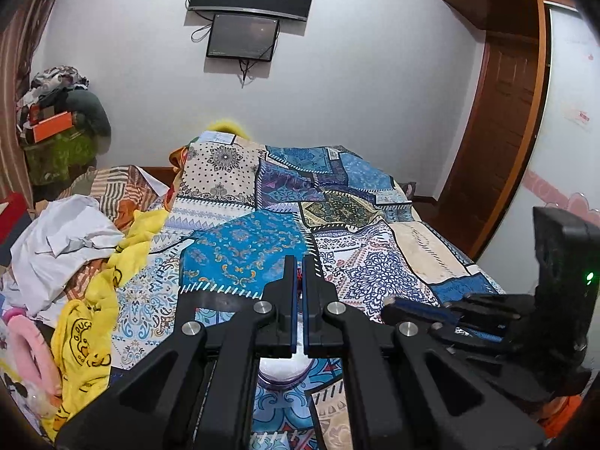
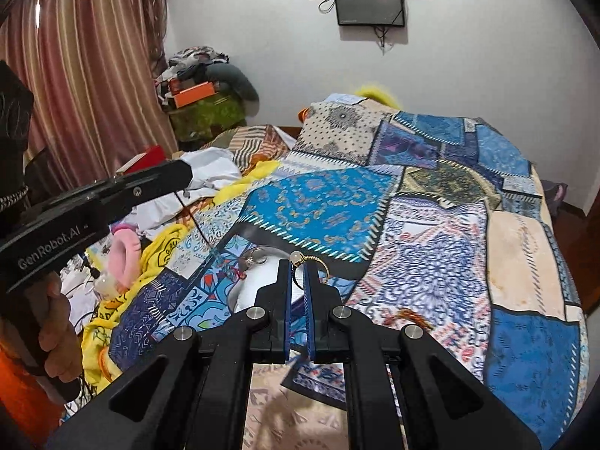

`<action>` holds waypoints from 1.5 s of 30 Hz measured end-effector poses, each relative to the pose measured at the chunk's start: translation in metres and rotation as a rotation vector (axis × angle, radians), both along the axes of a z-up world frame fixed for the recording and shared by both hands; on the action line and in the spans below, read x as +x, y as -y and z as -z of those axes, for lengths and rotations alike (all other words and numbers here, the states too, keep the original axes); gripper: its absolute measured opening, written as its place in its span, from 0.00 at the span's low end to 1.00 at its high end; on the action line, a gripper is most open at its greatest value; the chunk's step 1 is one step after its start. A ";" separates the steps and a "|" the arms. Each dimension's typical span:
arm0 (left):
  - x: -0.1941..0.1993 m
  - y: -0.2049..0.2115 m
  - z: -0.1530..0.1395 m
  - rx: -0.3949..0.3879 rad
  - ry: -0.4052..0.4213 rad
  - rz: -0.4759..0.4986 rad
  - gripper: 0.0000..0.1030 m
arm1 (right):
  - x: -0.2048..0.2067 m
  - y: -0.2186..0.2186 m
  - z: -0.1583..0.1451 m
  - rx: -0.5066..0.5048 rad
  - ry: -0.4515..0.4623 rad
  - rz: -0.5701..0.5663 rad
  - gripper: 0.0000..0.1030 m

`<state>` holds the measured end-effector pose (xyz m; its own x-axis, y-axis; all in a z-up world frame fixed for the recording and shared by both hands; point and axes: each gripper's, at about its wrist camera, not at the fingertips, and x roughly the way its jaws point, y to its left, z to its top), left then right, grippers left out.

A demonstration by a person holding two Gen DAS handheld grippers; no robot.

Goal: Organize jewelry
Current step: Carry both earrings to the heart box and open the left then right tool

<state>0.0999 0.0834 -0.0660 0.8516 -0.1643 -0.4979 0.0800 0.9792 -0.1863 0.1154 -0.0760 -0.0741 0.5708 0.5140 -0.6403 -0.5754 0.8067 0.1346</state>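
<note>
While the right gripper (image 2: 298, 262) is clamped on a gold ring (image 2: 308, 267), the ring sticks up between its blue pads at the tips, with a pale round stone at its upper left and the band curving out to the right. It hangs above a patchwork bedspread (image 2: 431, 225) in blues and creams. Just left of the ring, lower down, a white bowl (image 2: 249, 285) sits on the bedspread; a second ring (image 2: 252, 255) with a small red bit beside it shows at the bowl's far rim, though whether it rests on the rim or hangs over it cannot be told.

From the left, the left gripper (image 2: 185, 176) reaches in above the bed, held by a hand (image 2: 56, 322). A thin dark thread (image 2: 195, 221) runs down from its closed tips toward the bowl. In its own camera the left gripper (image 1: 299, 262) has its pads together on something small and red (image 1: 299, 275), too small to identify. Below them the bowl (image 1: 284, 371) shows between the linkages. The right gripper (image 1: 390, 309) lies at the right edge, seen side-on.

Left of the bedspread lies a heap of clothes: a white cloth (image 2: 210, 172), a yellow garment (image 1: 86, 337) and something pink (image 2: 125, 258). Behind them are striped curtains (image 2: 82, 67), a pile with an orange box (image 2: 195, 94), and on the white wall two dark screens (image 1: 251, 11), one under the other. A wooden door (image 1: 502, 142) stands to the right.
</note>
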 end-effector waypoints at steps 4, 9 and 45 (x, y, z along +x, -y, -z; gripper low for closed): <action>0.009 -0.007 0.006 -0.030 -0.013 0.008 0.00 | 0.008 -0.010 0.011 -0.013 -0.023 -0.015 0.05; 0.022 -0.013 0.015 -0.067 -0.034 0.016 0.00 | 0.015 -0.019 0.022 -0.024 -0.050 -0.022 0.05; 0.049 -0.013 0.100 -0.041 -0.276 0.040 0.01 | 0.032 -0.028 0.055 -0.058 -0.114 -0.050 0.05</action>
<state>0.1493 0.0962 -0.1661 0.6772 -0.2193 -0.7023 0.0589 0.9677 -0.2453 0.1471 -0.0484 -0.1291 0.4670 0.5005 -0.7290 -0.5986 0.7857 0.1561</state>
